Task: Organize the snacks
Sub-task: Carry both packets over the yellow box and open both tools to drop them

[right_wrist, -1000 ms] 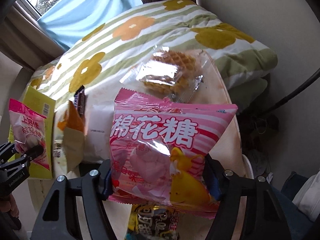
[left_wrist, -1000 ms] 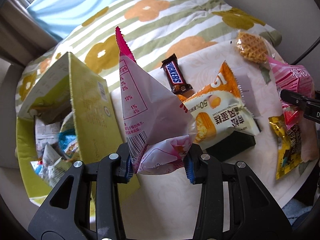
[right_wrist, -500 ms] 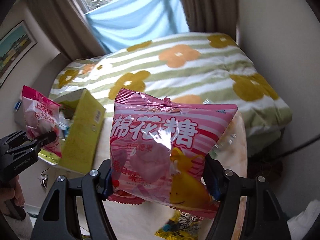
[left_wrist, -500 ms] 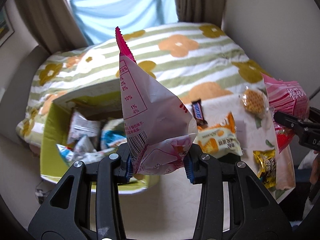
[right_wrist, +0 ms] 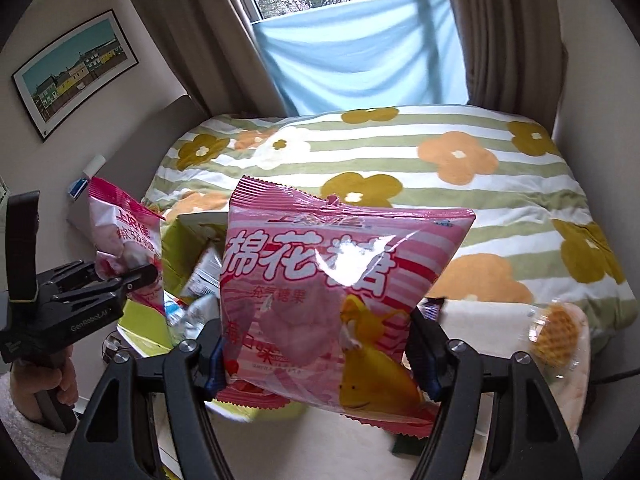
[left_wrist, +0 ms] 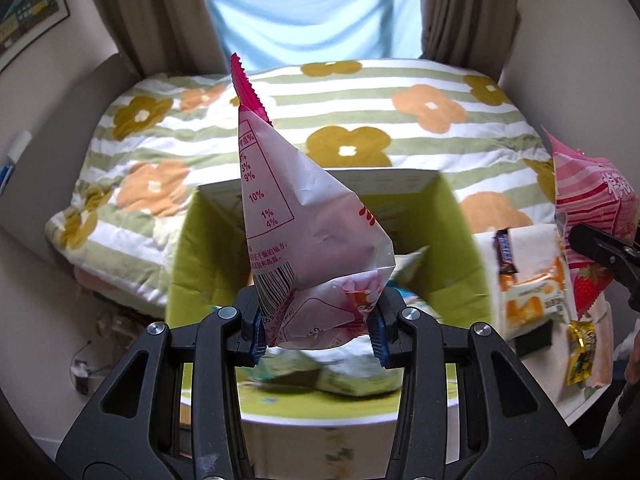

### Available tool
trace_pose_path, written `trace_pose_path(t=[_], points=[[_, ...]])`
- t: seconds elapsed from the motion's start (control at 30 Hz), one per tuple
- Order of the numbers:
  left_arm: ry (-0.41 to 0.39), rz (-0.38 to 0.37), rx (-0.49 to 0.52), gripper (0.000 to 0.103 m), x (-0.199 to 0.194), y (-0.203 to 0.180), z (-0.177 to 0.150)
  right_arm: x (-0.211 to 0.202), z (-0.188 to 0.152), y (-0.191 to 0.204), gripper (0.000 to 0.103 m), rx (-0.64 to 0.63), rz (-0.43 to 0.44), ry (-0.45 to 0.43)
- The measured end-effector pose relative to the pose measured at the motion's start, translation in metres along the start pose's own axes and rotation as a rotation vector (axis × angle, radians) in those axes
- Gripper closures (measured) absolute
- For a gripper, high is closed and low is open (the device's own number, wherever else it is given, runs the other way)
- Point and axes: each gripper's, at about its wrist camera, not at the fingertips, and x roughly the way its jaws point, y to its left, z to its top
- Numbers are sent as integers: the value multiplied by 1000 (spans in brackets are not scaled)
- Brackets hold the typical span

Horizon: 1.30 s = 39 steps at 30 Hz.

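My left gripper [left_wrist: 318,326] is shut on a small pink and white marshmallow bag [left_wrist: 304,216], held upright over the open yellow-green box [left_wrist: 464,248]. Several wrapped snacks lie inside the box. In the right wrist view the same small bag [right_wrist: 124,240] shows in the left gripper [right_wrist: 138,276] at the left. My right gripper [right_wrist: 322,354] is shut on a larger pink marshmallow bag [right_wrist: 336,280], raised above the white table and beside the box [right_wrist: 176,256]. That larger bag [left_wrist: 592,208] appears at the right edge of the left wrist view.
On the white table [left_wrist: 532,248] lie a Snickers bar [left_wrist: 506,250], an orange cake packet [left_wrist: 534,296], a yellow candy packet [left_wrist: 582,352] and a wrapped waffle [right_wrist: 556,332]. A flowered quilt [right_wrist: 400,152] covers the bed behind. A hand [right_wrist: 60,384] holds the left gripper's handle.
Both grippers rose and swung left with their bags. The left one now hangs over the open box; the table snacks slid to the right of its view.
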Motion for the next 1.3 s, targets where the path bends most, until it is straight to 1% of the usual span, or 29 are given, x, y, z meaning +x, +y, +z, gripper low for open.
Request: trace_pose_path(t=[0.07, 0.17, 0.27, 0.33, 0.4, 0.47, 0.5, 0.53, 0.57, 0.6, 0.63, 0.7, 0.73, 0.8, 0.93, 1.03, 1.07, 1.1, 1.17, 1.2, 1.3], points=[[22, 1, -11, 67, 17, 27, 3, 17, 5, 16, 35, 0, 5, 9], [52, -3, -1, 67, 42, 53, 4, 43, 10, 42, 35, 0, 2, 29], [79, 1, 23, 67, 65, 69, 6, 70, 11, 62, 35, 12, -3, 60], [97, 15, 38, 67, 78, 77, 5, 81, 10, 70, 35, 22, -8, 79], [112, 7, 54, 66, 88, 81, 4, 90, 8, 76, 35, 32, -14, 96], [121, 6, 69, 62, 94, 82, 4, 99, 7, 79, 35, 41, -23, 111], [123, 6, 84, 52, 97, 82, 3, 103, 7, 80, 35, 45, -27, 119], [121, 14, 106, 38, 98, 80, 1, 105, 6, 80, 35, 49, -30, 125], [113, 30, 125, 4, 98, 78, -1, 110, 7, 82, 35, 55, -32, 132], [94, 34, 130, 0, 94, 78, -2, 113, 7, 83, 35, 59, -32, 139], [82, 23, 126, 0, 91, 78, -5, 116, 6, 83, 35, 61, -34, 146], [93, -26, 103, 0, 87, 79, -13, 120, 5, 84, 35, 56, -43, 156], [93, -37, 94, 0, 85, 78, -17, 120, 4, 84, 35, 51, -48, 162], [99, -42, 84, 0, 83, 76, -29, 124, 1, 86, 35, 41, -53, 176], [112, -51, 79, 0, 80, 71, -41, 133, -2, 87, 34, 22, -57, 204], [114, -52, 78, 0, 78, 69, -46, 137, 4, 88, 33, 27, -45, 200], [115, -55, 73, 0, 77, 68, -47, 138, 6, 89, 31, 25, -35, 197], [115, -58, 67, 0, 76, 69, -48, 140, 8, 90, 22, 22, -26, 195], [111, -68, 55, 1, 72, 70, -49, 142, 11, 93, 9, 15, -53, 181], [109, -68, 53, 0, 70, 69, -50, 140, 12, 94, 6, 8, -65, 168], [107, -59, 55, 0, 66, 69, -55, 130, 8, 98, 6, -24, -78, 108]])
